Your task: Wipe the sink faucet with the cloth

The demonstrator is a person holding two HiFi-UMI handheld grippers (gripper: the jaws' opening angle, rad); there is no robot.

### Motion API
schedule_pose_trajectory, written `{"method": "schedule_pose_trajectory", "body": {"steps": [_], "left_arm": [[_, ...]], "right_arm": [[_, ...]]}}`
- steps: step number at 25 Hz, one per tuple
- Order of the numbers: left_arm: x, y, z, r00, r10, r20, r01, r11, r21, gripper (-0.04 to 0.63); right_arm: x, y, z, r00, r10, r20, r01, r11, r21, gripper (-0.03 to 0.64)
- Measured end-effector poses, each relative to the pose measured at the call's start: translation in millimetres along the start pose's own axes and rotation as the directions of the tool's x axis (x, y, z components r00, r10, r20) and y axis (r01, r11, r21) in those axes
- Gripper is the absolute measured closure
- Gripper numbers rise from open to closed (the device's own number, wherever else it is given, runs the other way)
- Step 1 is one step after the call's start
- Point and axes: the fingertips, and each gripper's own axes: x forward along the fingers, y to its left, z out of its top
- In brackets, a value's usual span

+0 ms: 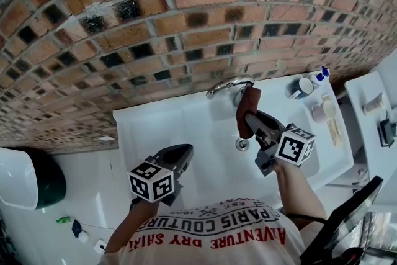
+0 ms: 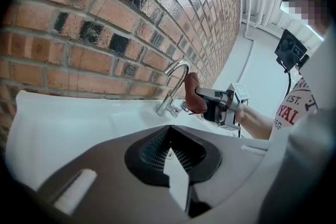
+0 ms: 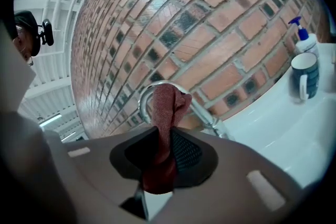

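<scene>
A chrome arched faucet [image 1: 226,85] stands at the back of the white sink [image 1: 155,127] against the brick wall. My right gripper [image 1: 250,116] is shut on a reddish-brown cloth [image 1: 248,107], which sticks up from the jaws right at the faucet's base. In the right gripper view the cloth [image 3: 167,107] covers the middle of the faucet's arch [image 3: 144,97]. In the left gripper view the cloth [image 2: 193,94] sits just right of the spout [image 2: 176,73]; contact is unclear. My left gripper [image 1: 184,152] hovers over the sink's near left part, shut with nothing in it.
A dark mug [image 1: 303,87] and a blue-topped pump bottle [image 1: 321,76] stand on the sink's right ledge, with small pale items [image 1: 329,118] nearer. The drain [image 1: 242,144] lies below the cloth. A white shelf [image 1: 372,105] is at the right, a dark-and-white bin [image 1: 28,177] at the left.
</scene>
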Motion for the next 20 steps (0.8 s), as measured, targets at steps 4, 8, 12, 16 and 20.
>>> {"method": "schedule_pose_trajectory", "body": {"steps": [4,8,12,16,20], "left_arm": [[0.3,-4.0,0.4,1.000,-0.008,-0.001,0.008,1.000,0.006,0.591],[-2.0,-2.1,2.8,1.000,-0.003,0.002,0.003,1.000,0.006,0.591],[-2.7,-0.6,2.4,1.000,0.000,0.005,0.000,1.000,0.003,0.591],[-2.0,0.4,1.6,1.000,-0.002,0.004,0.002,1.000,0.001,0.591],[-2.1,4.4,1.2,1.000,0.002,0.004,-0.002,1.000,-0.005,0.591]], "right_arm": [[17.5,9.6,-15.6,0.995,0.018,-0.098,-0.024,0.997,-0.070,0.545],[35.8,-2.0,-12.0,0.988,0.000,-0.153,-0.017,0.994,-0.110,0.545],[48.8,-22.8,-6.5,0.987,-0.033,-0.157,0.022,0.997,-0.076,0.543],[53.1,-46.0,-5.1,0.987,-0.086,-0.133,0.084,0.996,-0.021,0.543],[52.0,-64.5,-9.9,0.980,-0.147,-0.132,0.145,0.989,-0.026,0.543]]}}
